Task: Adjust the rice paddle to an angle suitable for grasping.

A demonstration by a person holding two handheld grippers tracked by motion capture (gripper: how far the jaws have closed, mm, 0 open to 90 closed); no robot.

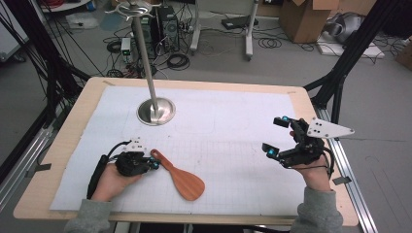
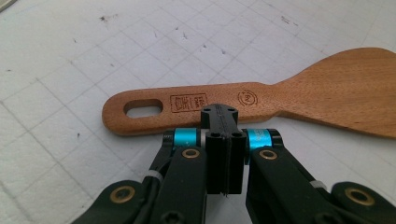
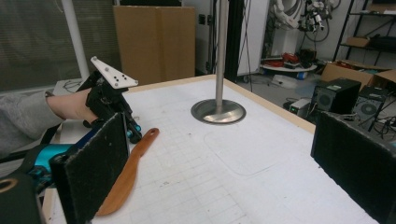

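The wooden spatula (image 1: 179, 176) lies flat on the white gridded mat (image 1: 233, 116) in the lower left of the high view, its slotted handle end pointing up-left and its blade down-right. The left gripper (image 1: 154, 165) sits just at that handle, jaws clenched together with nothing between them; in the left gripper view the tips (image 2: 223, 122) meet right at the handle's near edge. The right gripper (image 1: 275, 137), at the right of the high view, hangs wide apart and holds nothing. A steel stand (image 1: 155, 110) rises at the upper left.
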